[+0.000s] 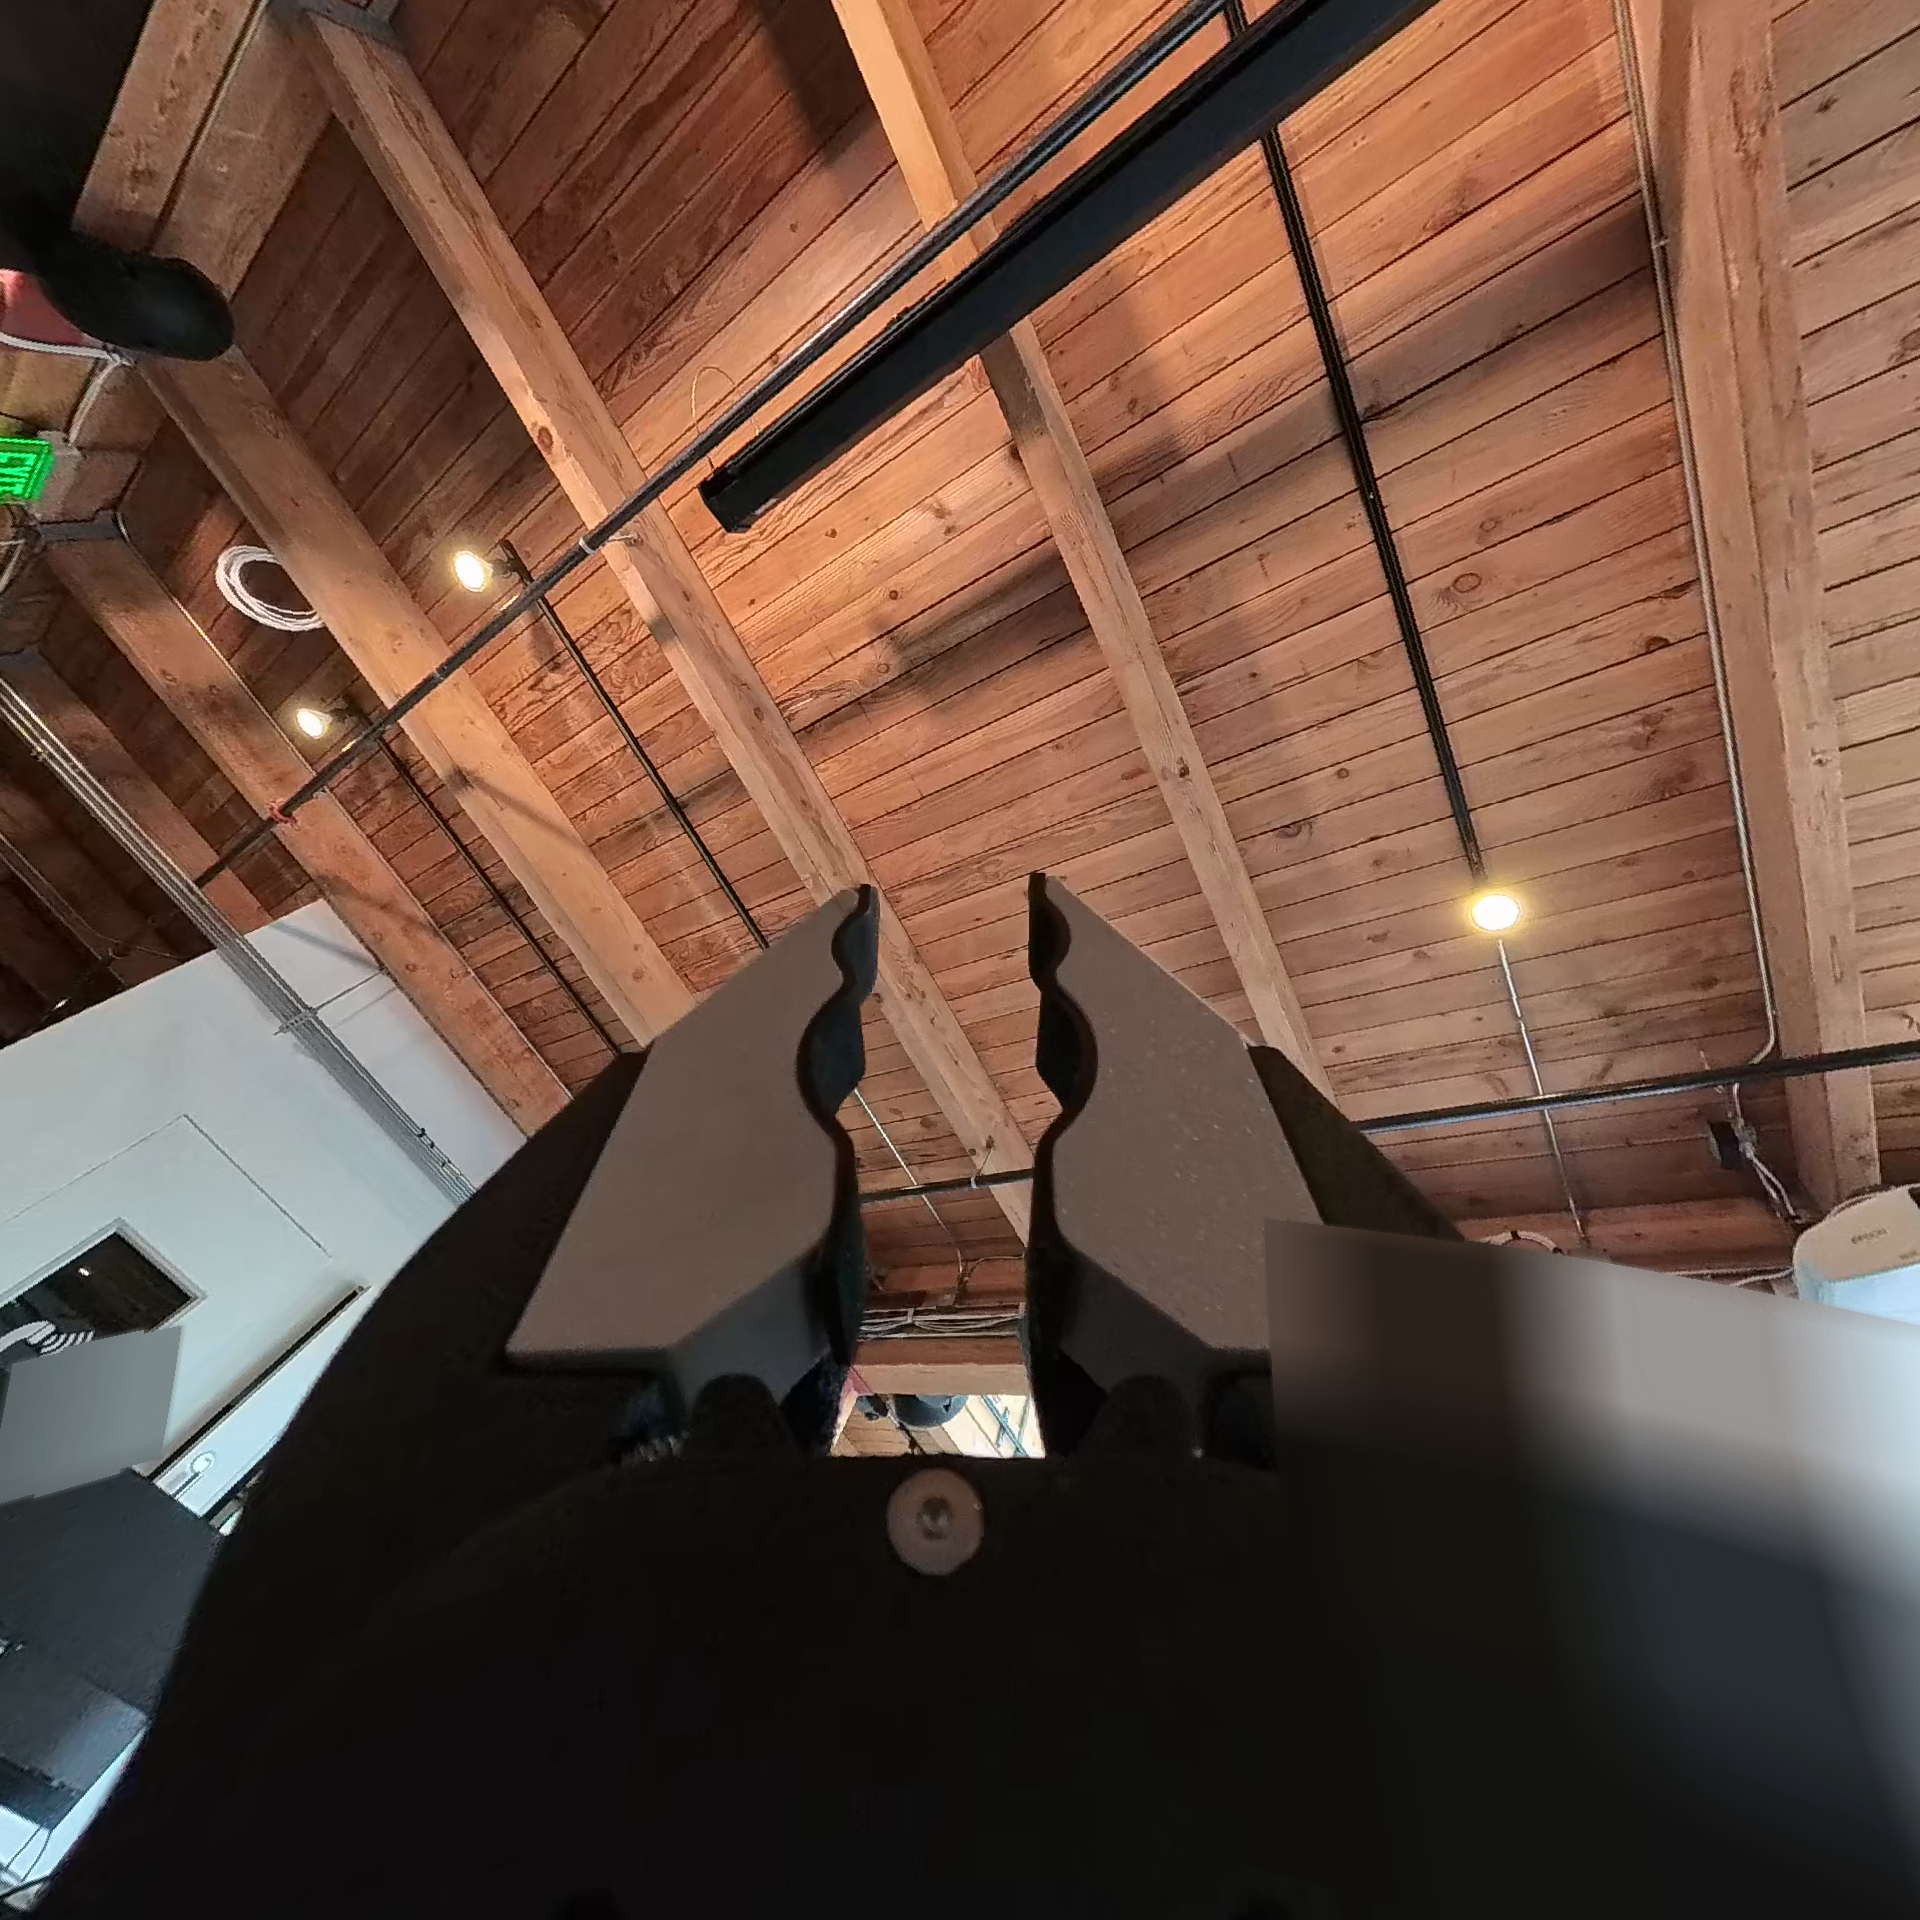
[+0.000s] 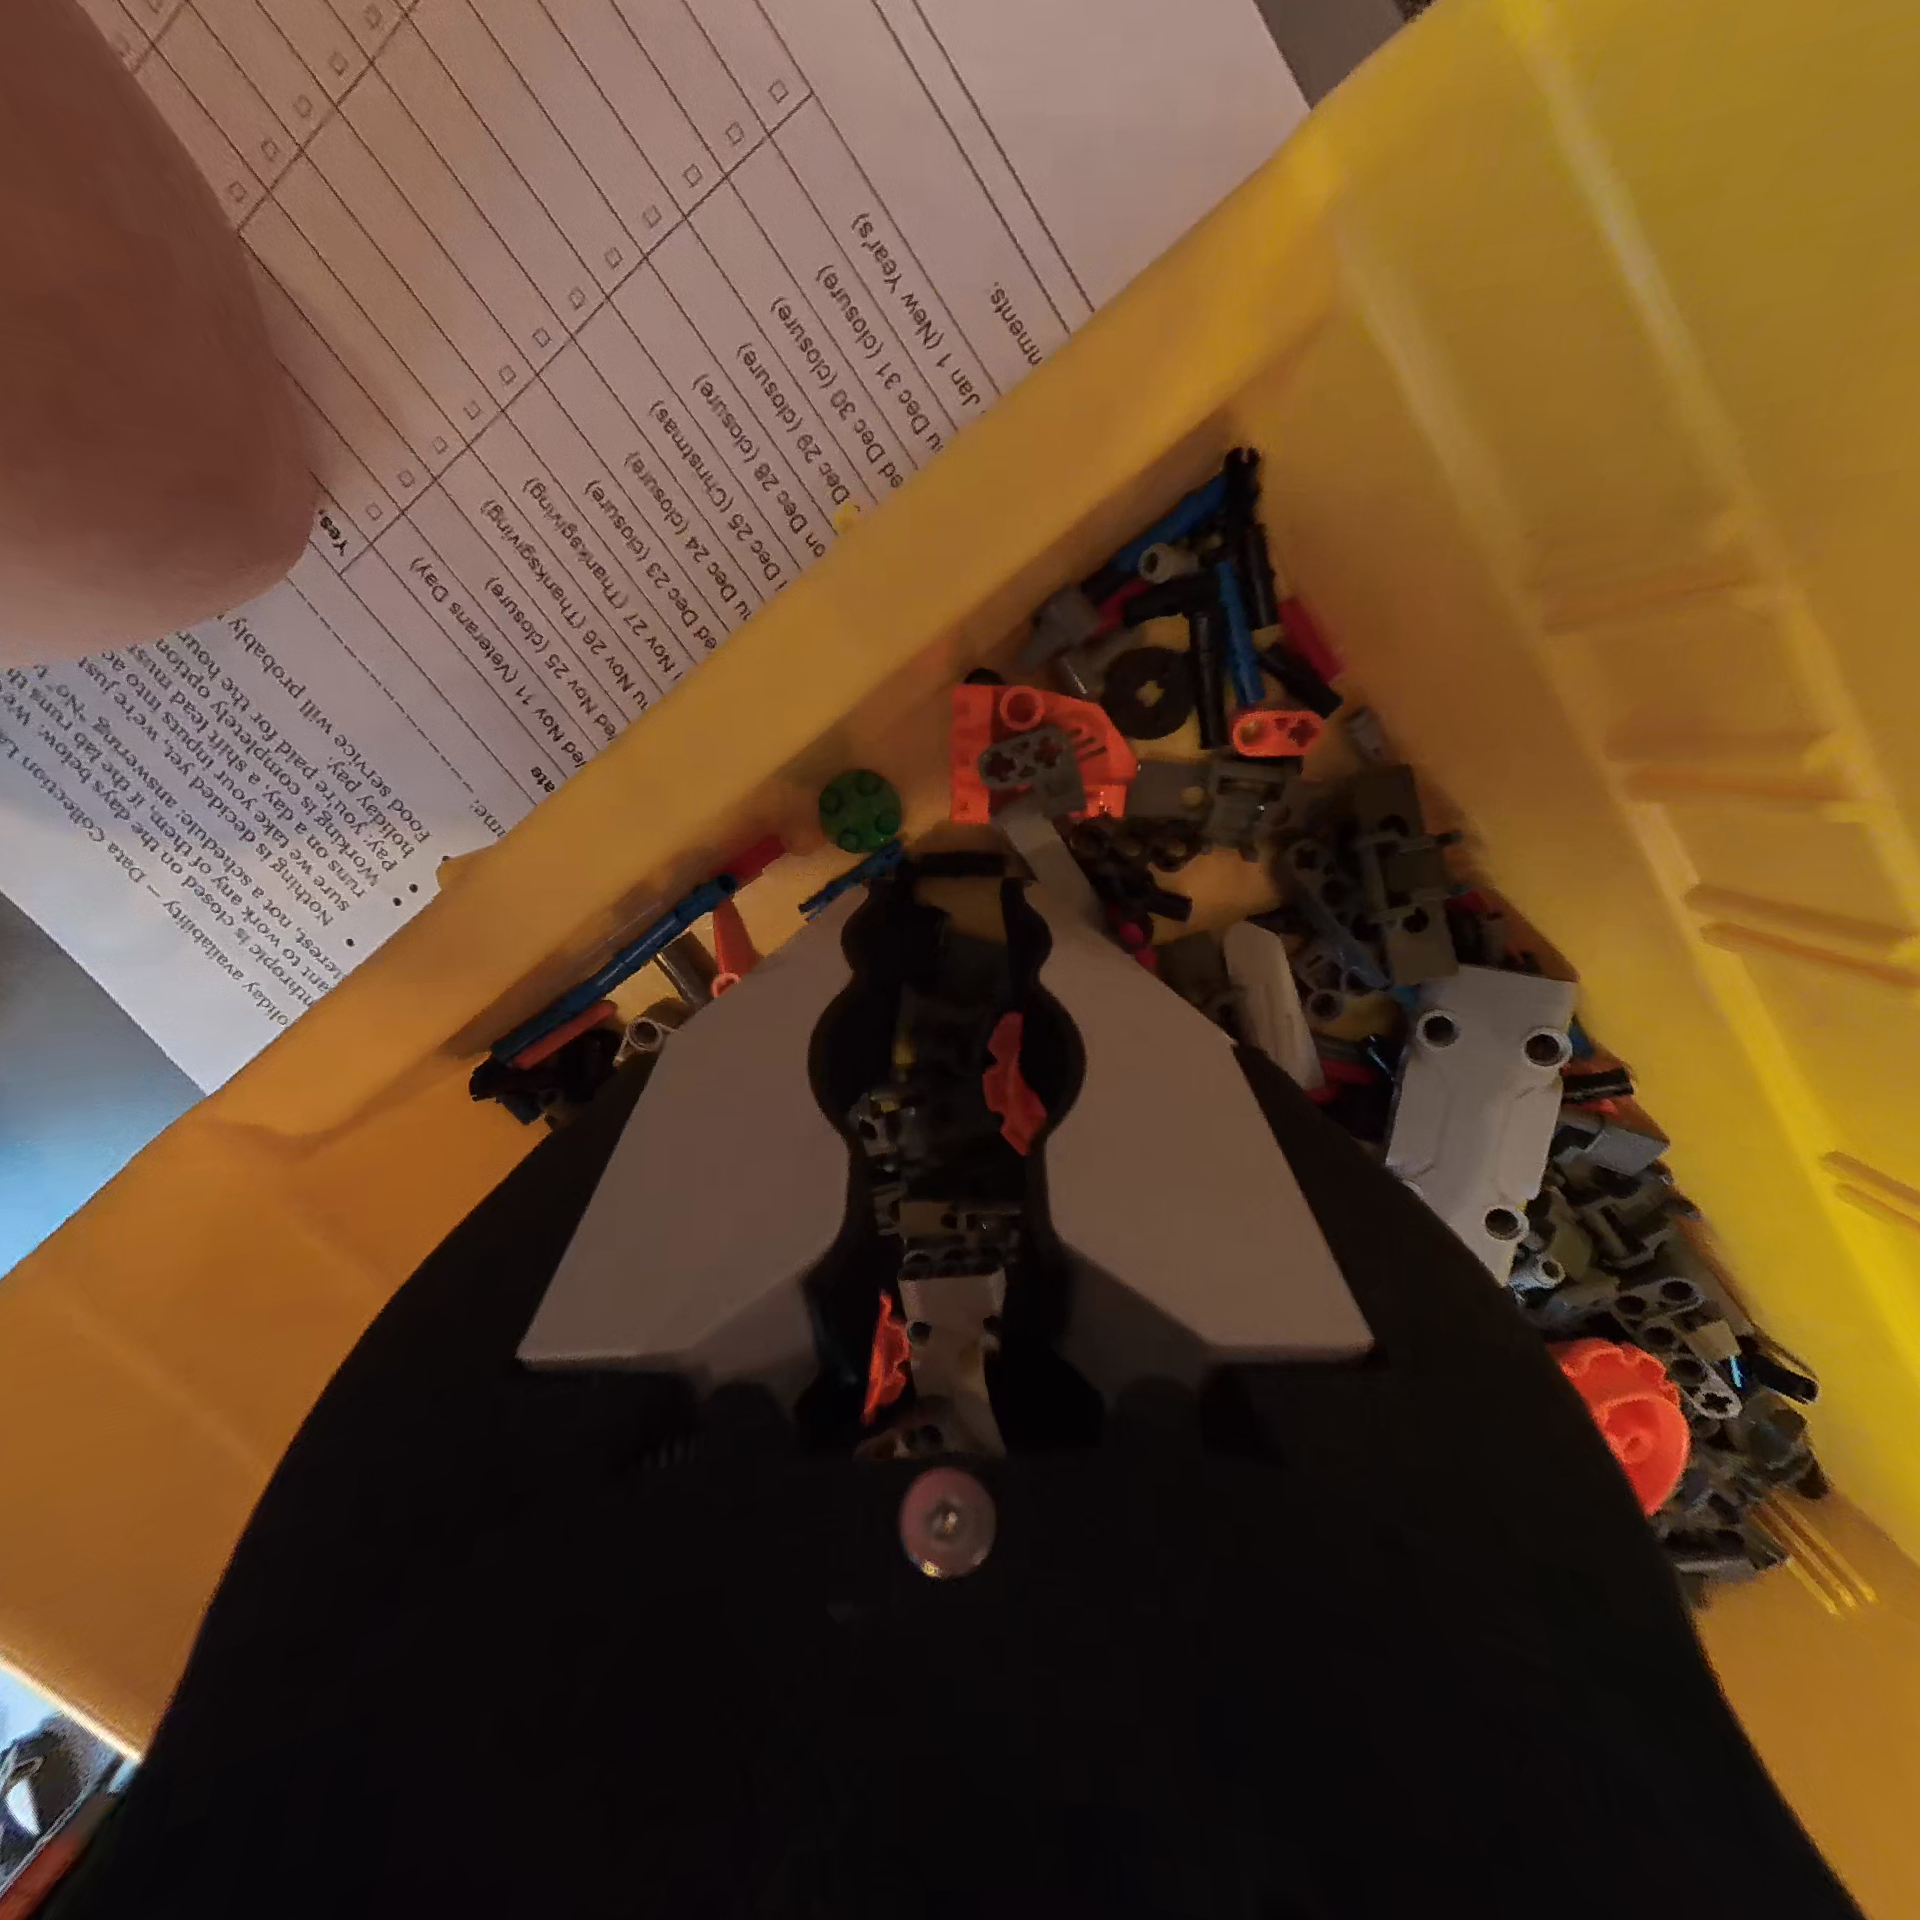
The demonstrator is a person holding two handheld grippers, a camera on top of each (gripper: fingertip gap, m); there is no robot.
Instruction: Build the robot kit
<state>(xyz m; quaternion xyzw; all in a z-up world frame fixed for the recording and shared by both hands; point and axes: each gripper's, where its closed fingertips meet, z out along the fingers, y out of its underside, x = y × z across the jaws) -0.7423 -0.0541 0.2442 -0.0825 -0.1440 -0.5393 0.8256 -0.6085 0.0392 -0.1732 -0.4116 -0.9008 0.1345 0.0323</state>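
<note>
Overhead, a wooden ceiling [image 1: 1143, 623] of planks and beams fills the left wrist view, crossed by a black light track [image 1: 987, 301] with small lit spotlights [image 1: 1494, 911]. The left gripper [image 1: 951, 914] points straight up at that ceiling, its jaws parted with only air between them, holding nothing. Below the ceiling, to the left, a white wall [image 1: 156, 1122] shows.

The right wrist view looks down into a yellow bin [image 2: 1558, 312]. At the bin's bottom lies a loose heap of small plastic building pieces [image 2: 1299, 831]: grey, black, blue and orange. The right gripper [image 2: 951, 883] is deep inside the bin, its jaws set a little apart; whether they pinch a piece at the tips cannot be told. Outside the bin's rim lies a printed sheet [image 2: 623, 312], and a blurred finger [image 2: 125, 343] crosses it.

Risks, as a judgement: the pieces are small and tangled, so the jaws could catch several together or slip off one, and pushing against the bin's wall could shift the bin.
</note>
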